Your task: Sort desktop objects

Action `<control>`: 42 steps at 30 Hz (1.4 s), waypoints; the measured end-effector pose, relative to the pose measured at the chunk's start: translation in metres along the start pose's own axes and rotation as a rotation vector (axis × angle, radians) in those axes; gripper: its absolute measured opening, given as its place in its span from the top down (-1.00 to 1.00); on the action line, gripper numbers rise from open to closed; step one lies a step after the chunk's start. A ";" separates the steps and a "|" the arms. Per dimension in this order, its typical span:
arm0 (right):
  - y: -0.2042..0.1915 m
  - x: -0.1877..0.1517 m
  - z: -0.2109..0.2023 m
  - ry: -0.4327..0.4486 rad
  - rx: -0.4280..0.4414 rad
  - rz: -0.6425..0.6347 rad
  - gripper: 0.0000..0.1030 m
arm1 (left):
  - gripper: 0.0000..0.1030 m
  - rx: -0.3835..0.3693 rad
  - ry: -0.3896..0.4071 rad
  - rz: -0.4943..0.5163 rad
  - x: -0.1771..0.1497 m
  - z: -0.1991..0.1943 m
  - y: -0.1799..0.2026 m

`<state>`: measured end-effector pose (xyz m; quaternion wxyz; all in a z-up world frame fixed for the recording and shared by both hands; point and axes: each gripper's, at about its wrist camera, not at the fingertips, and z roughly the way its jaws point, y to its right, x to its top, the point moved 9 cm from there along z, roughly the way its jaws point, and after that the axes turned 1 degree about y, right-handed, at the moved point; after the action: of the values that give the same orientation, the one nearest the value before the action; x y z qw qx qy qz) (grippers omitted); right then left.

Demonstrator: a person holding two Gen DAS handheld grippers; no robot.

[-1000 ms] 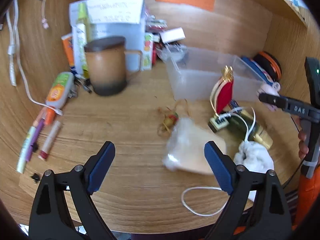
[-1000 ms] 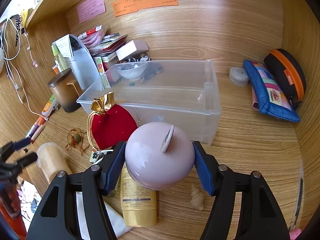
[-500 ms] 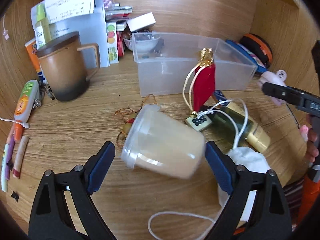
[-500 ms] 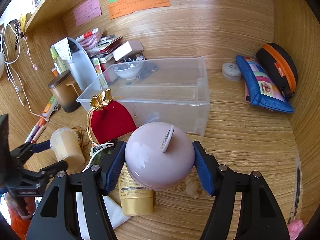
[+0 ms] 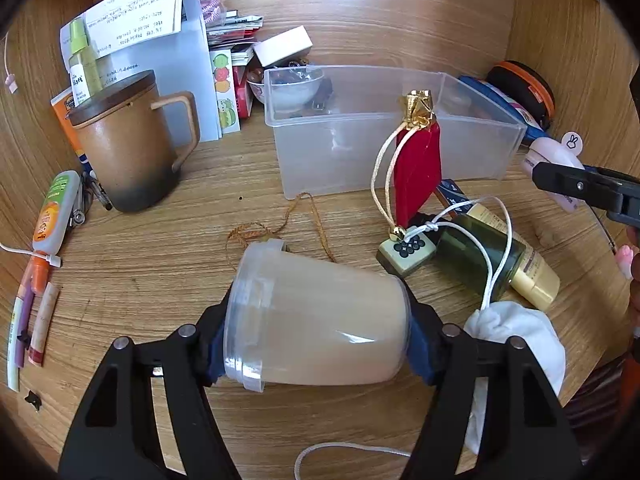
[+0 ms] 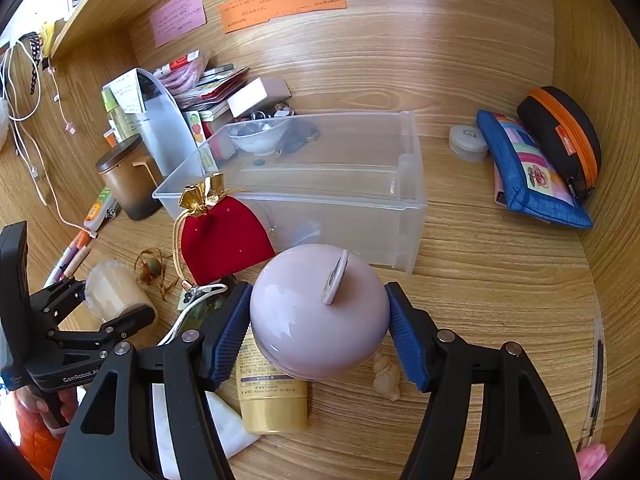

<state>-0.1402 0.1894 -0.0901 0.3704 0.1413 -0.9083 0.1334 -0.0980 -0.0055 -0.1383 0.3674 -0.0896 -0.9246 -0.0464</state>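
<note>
A translucent beige jar (image 5: 316,320) lies on its side on the wooden desk, lid to the left. My left gripper (image 5: 316,340) is around it with its jaws closing, and both blue pads touch the jar's ends. The right wrist view shows the same jar (image 6: 114,292) in the left gripper (image 6: 108,308) at lower left. My right gripper (image 6: 316,332) is shut on a round pale pink pot (image 6: 312,300) with a tag on top, held above the desk. An empty clear plastic bin (image 6: 340,216) stands just behind it.
A red velvet pouch (image 5: 418,168) leans on the bin (image 5: 360,152). A mahjong-tile charm (image 5: 406,250), green bottle (image 5: 480,260), white cloth bag (image 5: 516,336) and yellow tube (image 6: 272,400) crowd the front. A brown lidded mug (image 5: 128,148) stands left; zip pouches (image 6: 528,172) lie right.
My left gripper moved forward until the beige jar lay between its fingers, then the jaws narrowed onto it. The right gripper has kept still with the pink pot.
</note>
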 end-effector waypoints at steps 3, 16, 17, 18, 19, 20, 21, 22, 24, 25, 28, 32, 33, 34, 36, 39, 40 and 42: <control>-0.001 0.001 -0.001 0.004 0.002 -0.002 -0.21 | -0.32 0.002 0.007 -0.001 0.002 -0.002 -0.002; -0.007 0.009 -0.008 0.024 -0.004 -0.020 -0.21 | -0.28 0.008 0.078 -0.011 0.028 -0.030 -0.011; -0.007 0.010 -0.009 0.028 -0.005 -0.023 -0.21 | -0.28 0.007 0.090 -0.008 0.033 -0.035 -0.012; -0.008 0.012 -0.010 0.031 -0.006 -0.026 -0.21 | -0.28 0.009 0.100 -0.008 0.037 -0.038 -0.012; -0.008 0.013 -0.011 0.033 -0.007 -0.028 -0.21 | -0.28 0.010 0.109 -0.006 0.041 -0.041 -0.013; -0.008 0.015 -0.012 0.038 -0.008 -0.031 -0.21 | -0.28 0.009 0.117 -0.007 0.045 -0.043 -0.014; -0.008 0.016 -0.013 0.041 -0.008 -0.034 -0.21 | -0.28 0.005 0.125 -0.008 0.050 -0.046 -0.013; -0.008 0.018 -0.014 0.044 -0.008 -0.034 -0.21 | -0.28 -0.001 0.130 -0.008 0.054 -0.047 -0.014; -0.008 0.021 -0.015 0.048 -0.004 -0.035 -0.21 | -0.28 -0.012 0.142 -0.008 0.063 -0.050 -0.014; -0.009 0.022 -0.014 0.048 -0.003 -0.036 -0.21 | -0.28 -0.021 0.147 -0.007 0.068 -0.051 -0.013; -0.010 0.027 -0.015 0.049 -0.011 -0.053 -0.21 | -0.28 -0.053 0.158 -0.009 0.083 -0.054 -0.010; -0.012 0.036 -0.015 0.056 -0.017 -0.070 -0.21 | -0.28 -0.087 0.172 -0.002 0.103 -0.056 -0.003; -0.012 0.039 -0.015 0.059 -0.019 -0.074 -0.21 | -0.28 -0.095 0.172 0.000 0.109 -0.055 -0.001; -0.012 0.041 -0.015 0.062 -0.021 -0.077 -0.21 | -0.28 -0.101 0.173 0.003 0.113 -0.054 -0.001; -0.013 0.046 -0.014 0.068 -0.022 -0.082 -0.21 | -0.28 -0.113 0.171 0.009 0.123 -0.052 0.002; -0.013 0.054 -0.012 0.072 -0.023 -0.088 -0.21 | -0.28 -0.119 0.171 0.019 0.133 -0.049 0.005; -0.013 0.055 -0.012 0.073 -0.023 -0.090 -0.21 | -0.28 -0.121 0.170 0.023 0.137 -0.047 0.006; -0.013 0.060 -0.010 0.076 -0.029 -0.097 -0.21 | -0.28 -0.125 0.166 0.030 0.144 -0.043 0.007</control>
<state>-0.1708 0.1710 -0.0387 0.4127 0.1747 -0.8875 0.1075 -0.1701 0.0135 -0.0080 0.4369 -0.1223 -0.8848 -0.1058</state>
